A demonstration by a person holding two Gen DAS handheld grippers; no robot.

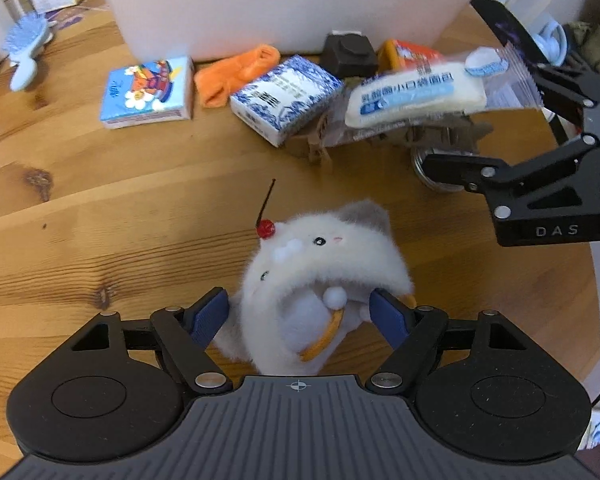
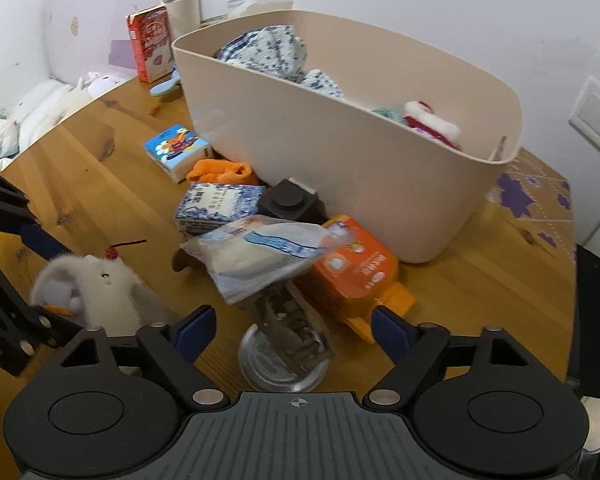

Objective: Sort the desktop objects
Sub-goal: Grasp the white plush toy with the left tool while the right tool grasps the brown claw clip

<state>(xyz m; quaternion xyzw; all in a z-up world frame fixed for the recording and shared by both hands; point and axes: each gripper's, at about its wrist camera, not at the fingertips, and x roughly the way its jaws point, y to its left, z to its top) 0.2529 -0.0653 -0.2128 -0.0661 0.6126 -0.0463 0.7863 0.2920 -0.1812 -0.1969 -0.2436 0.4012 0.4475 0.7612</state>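
Observation:
A white plush cat (image 1: 320,264) with a red cherry on its head stands on the wooden table (image 1: 100,208). My left gripper (image 1: 299,314) straddles it, with the blue pads (image 1: 210,316) beside the fur on either side and not squeezing. The same plush (image 2: 100,284) shows at the left of the right wrist view. My right gripper (image 2: 292,334) is open around a glass jar (image 2: 286,344) that lies on its side with its metal lid towards me; its pads (image 2: 392,336) stand clear of the glass. A wrapped bread packet (image 2: 260,256) rests across the jar.
A beige bin (image 2: 340,152) holding clothes stands behind. In front of it lie a blue-white tissue pack (image 1: 284,100), a cartoon tissue pack (image 1: 148,92), an orange cloth (image 1: 236,74), a dark block (image 1: 350,54) and an orange packet (image 2: 356,268). A blue hairbrush (image 1: 26,44) lies far left.

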